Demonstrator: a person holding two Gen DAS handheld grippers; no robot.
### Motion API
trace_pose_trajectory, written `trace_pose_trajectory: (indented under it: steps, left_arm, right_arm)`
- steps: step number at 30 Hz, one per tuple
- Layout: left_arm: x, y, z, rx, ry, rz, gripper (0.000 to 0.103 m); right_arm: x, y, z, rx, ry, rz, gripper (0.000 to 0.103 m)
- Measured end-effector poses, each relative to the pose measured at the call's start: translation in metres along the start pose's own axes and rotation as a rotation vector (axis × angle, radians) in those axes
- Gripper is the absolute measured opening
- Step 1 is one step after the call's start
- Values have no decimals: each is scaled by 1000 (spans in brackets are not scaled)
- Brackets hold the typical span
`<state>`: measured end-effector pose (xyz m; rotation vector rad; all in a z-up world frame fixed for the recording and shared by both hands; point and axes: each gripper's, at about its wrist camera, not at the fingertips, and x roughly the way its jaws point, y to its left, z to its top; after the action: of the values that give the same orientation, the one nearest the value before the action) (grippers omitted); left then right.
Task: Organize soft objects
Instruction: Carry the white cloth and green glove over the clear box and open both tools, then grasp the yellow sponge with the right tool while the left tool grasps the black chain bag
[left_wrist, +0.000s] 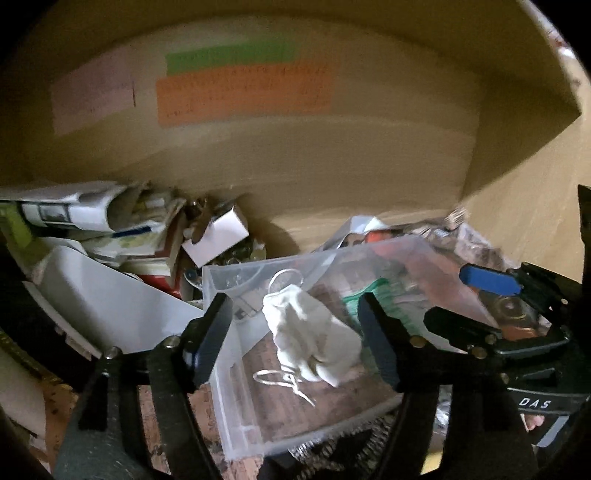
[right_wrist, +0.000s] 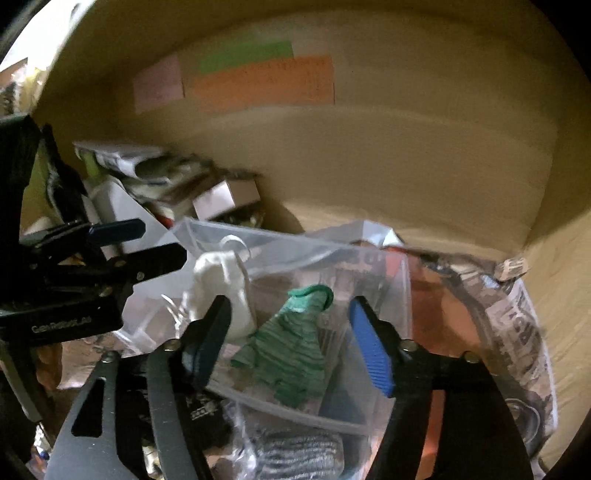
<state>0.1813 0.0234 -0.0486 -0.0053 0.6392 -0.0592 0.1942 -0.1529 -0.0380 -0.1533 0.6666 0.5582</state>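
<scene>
A clear plastic bin holds a white drawstring pouch and a green ribbed cloth. My left gripper is open above the bin, its fingers on either side of the pouch without touching it. My right gripper is open over the same bin, with the green cloth between its fingers and the white pouch to its left. A grey knitted piece lies in front of the bin. Each gripper shows in the other's view, the right and the left.
A cardboard wall with green, orange and pink paper labels rises behind. Papers, a small white box and a white tray pile up at the left. Crumpled newspaper lies at the right.
</scene>
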Motion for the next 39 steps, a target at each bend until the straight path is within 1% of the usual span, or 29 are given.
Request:
trace_pose_trajectory:
  steps: [4,6,10,13,17,24,27,29,30,31,32,33,34,35,36,37,39]
  left_arm:
    - [-32,-1,-7,-2,-69,-2,91]
    - [-47,-1,-14,1,-95,1,94]
    - [-61,0,-29,-2,-96,-2,98]
    - [-67,0,-43,-1,-77,-3,99]
    - [-68,1,-62,1,-46,15,99]
    - [-56,8,-95,-27,37,28,99]
    - [-53,12,-108,-42,53,30,98]
    - [-51,15,-112,-53,56,31,96]
    - [-50,17,-114,-59,62,29,91]
    - [-49,17,-115,-61,69,26,84]
    - [-47,18,-115,-62,76,23,81]
    - [-45,19,-116,-63,83,16,78]
    - [-44,19,-117,-63,86,15,77]
    - [-43,19,-117,-63,87,15,76]
    - [-40,19,-116,-62,90,14,74]
    - [-39,18,-115,-60,92,11,70]
    - [-32,16,-113,-55,101,-2,68]
  right_arm:
    - [-29,3,-2,-16,-68,-12,75]
    - [-42,6,-6,-26,-95,-15,77]
    - [-60,9,-19,-33,-116,-17,78]
    - [-66,12,-32,-23,-108,-7,78]
    - [-66,17,-50,-6,-89,-13,78]
    - [-54,27,-81,58,0,52,78]
    - [-42,33,-91,78,51,86,78]
    - [-32,37,-98,89,89,105,78]
    - [-29,37,-101,93,101,112,77]
    - [-25,38,-104,101,117,122,73]
    - [-23,38,-106,105,130,127,70]
    - [-20,38,-108,109,142,133,63]
    - [-18,38,-110,113,157,144,58]
    - [-16,38,-112,121,169,161,56]
    - [-16,39,-112,128,173,171,52]
    - [-17,39,-112,130,173,179,46]
    - [-19,41,-112,122,169,189,37]
